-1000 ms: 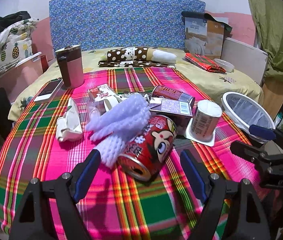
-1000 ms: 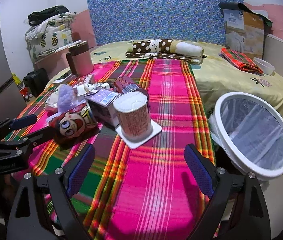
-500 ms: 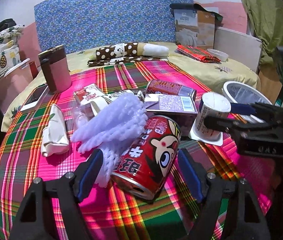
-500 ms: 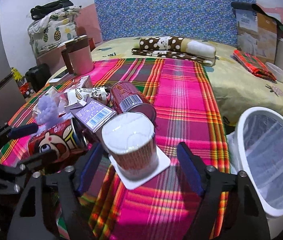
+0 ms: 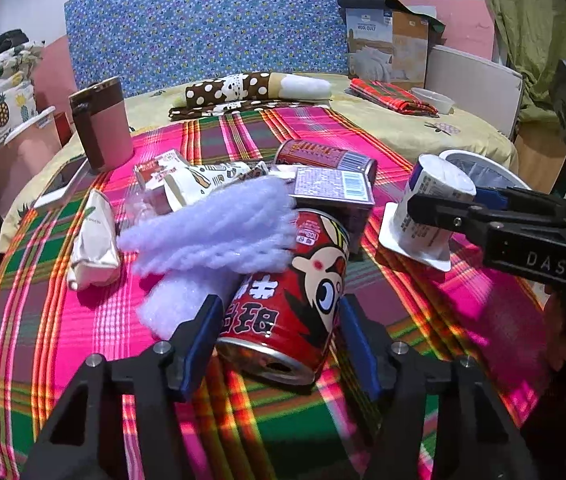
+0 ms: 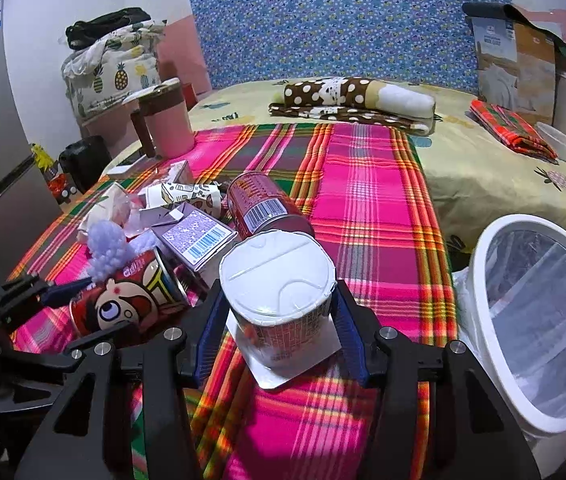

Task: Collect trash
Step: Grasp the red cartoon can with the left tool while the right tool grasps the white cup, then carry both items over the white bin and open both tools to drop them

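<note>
A red cartoon can [image 5: 287, 300] lies on its side on the plaid cloth, between the blue pads of my left gripper [image 5: 279, 336], which has closed in on its sides. An upside-down white cup [image 6: 279, 308] stands on its peeled lid between the pads of my right gripper [image 6: 279, 332], which touch it. Both show in the other view too: the can [image 6: 123, 308] and the cup [image 5: 431, 208]. Purple foam netting [image 5: 211, 228], a purple carton [image 5: 331, 188], a second red can [image 5: 323, 156], and wrappers [image 5: 95, 236] lie behind. The white bin [image 6: 539, 320] stands at right.
A pink tumbler [image 5: 101, 124] and a phone [image 5: 63, 180] sit at the cloth's back left. A spotted roll [image 5: 255, 86], folded plaid cloth [image 5: 391, 96] and a cardboard box [image 5: 387, 44] lie on the bed behind. The bed edge drops at right beside the bin.
Both grippers moved forward and narrowed: the left around the red cartoon can, the right around the white cup. Neither object has left the cloth.
</note>
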A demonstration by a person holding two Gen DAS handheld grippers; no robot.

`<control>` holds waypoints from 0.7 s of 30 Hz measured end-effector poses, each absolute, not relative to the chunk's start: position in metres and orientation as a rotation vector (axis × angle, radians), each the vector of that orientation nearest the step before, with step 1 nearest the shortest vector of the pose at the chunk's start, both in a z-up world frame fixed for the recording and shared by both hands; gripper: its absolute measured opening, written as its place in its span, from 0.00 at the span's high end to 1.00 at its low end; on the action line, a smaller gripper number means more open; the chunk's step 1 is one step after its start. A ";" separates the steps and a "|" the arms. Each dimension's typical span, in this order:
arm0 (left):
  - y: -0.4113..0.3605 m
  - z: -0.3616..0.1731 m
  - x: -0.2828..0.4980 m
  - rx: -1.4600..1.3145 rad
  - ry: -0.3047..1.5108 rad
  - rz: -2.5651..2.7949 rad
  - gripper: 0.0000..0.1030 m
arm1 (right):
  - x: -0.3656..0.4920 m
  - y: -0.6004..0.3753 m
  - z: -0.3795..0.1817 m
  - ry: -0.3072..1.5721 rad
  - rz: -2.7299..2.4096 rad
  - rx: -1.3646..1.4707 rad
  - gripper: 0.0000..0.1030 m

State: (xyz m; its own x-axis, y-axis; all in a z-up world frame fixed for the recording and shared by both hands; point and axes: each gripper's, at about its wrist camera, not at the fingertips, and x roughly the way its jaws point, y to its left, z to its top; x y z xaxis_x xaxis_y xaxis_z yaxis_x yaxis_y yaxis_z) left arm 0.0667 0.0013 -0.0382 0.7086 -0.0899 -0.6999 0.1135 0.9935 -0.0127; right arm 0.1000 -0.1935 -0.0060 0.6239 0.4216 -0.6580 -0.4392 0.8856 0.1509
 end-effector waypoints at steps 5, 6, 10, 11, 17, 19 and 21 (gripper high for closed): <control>0.000 -0.036 0.056 -0.020 0.788 -0.145 0.41 | 0.093 -0.198 -0.004 0.747 0.488 -0.007 0.48; -0.001 -0.035 0.054 -0.027 0.789 -0.148 0.41 | 0.092 -0.200 -0.004 0.747 0.486 -0.003 0.48; -0.005 -0.029 0.047 -0.029 0.773 -0.159 0.43 | 0.088 -0.205 -0.002 0.739 0.482 0.014 0.48; -0.006 -0.027 0.047 -0.030 0.768 -0.162 0.43 | 0.087 -0.206 -0.001 0.737 0.480 0.016 0.48; -0.011 -0.025 0.048 -0.043 0.765 -0.163 0.44 | 0.086 -0.216 0.001 0.723 0.468 0.034 0.49; -0.012 -0.023 0.049 -0.053 0.764 -0.169 0.44 | 0.084 -0.220 0.001 0.718 0.462 0.039 0.49; -0.015 -0.020 0.050 -0.053 0.759 -0.169 0.44 | 0.084 -0.222 0.002 0.712 0.457 0.044 0.49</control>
